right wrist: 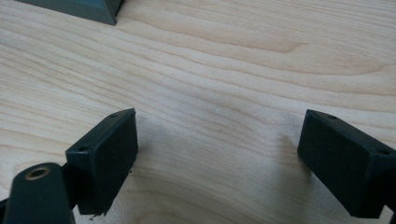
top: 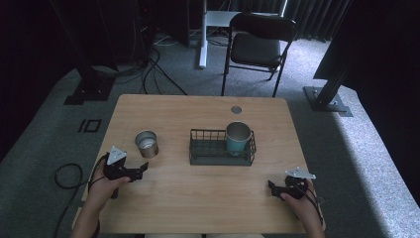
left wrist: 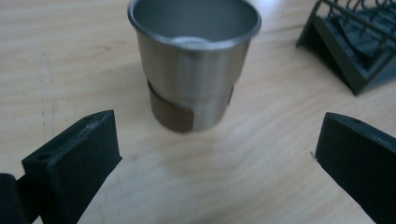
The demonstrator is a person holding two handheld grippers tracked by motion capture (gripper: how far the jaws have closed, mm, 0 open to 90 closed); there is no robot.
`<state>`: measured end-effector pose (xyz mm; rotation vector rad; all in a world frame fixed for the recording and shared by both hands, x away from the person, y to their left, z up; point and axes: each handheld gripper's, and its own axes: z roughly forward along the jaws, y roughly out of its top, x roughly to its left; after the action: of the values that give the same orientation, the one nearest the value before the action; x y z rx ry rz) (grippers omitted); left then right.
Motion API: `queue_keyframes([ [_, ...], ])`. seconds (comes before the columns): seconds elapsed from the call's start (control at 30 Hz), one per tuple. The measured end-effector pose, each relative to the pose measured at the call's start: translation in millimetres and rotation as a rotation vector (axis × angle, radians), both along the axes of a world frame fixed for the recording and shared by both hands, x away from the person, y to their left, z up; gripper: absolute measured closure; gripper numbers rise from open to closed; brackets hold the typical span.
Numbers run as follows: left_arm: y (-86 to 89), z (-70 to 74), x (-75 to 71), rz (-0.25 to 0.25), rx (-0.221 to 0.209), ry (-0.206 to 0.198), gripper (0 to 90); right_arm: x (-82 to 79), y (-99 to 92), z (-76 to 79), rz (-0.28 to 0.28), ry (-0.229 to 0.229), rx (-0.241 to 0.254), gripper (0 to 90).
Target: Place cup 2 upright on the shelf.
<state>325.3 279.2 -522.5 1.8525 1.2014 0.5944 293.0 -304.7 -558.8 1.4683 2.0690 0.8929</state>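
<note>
— Forearms and hands come in closest to the high camera, one on each gripper. What is the biggest thing beyond them?

— A wooden table (top: 198, 198), with everything else resting on it. Next in size is a dark wire basket (top: 200, 153), ahead of both grippers and roughly between them, with a teal cup (top: 237, 139) standing upright at its right end.

— And the steel cup (left wrist: 194, 70)?

— It stands upright on the bare wood, just ahead of the left gripper (left wrist: 215, 144) and in line with the gap between its jaws. Those jaws are spread wide, wider than the cup, and hold nothing; the cup sits beyond their tips, not touching either. A corner of the basket shows to the right of the right-hand jaw.

— What about the right gripper (right wrist: 217, 140)?

— Its jaws are also wide apart and empty, with bare wood between them. It is well apart from the steel cup, and a corner of the basket lies ahead, beyond the left-hand jaw.
</note>
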Motion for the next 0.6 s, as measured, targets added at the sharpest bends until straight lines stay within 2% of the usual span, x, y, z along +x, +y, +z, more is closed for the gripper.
queue_keyframes([
  [0.1, -1.3, 6.3, 9.0, 0.007, -0.014, -0.025, 0.4, 0.0, 0.0, 0.0, 0.000, -0.001, 0.000, 11.8],
  [0.3, -3.5, 9.0, 18.4, 0.019, -0.013, -0.021, 0.4, 0.0, 0.0, 0.0, 0.000, 0.000, 0.000, 11.8],
  [0.4, -4.0, 10.9, 23.9, 0.026, -0.027, -0.028, 0.4, 0.0, 0.0, 0.0, 0.000, 0.000, 0.000, 11.8],
  [0.6, -8.7, 12.9, 33.6, 0.030, -0.006, -0.035, 0.4, 0.0, 0.0, 0.0, 0.000, 0.000, 0.000, 11.8],
])
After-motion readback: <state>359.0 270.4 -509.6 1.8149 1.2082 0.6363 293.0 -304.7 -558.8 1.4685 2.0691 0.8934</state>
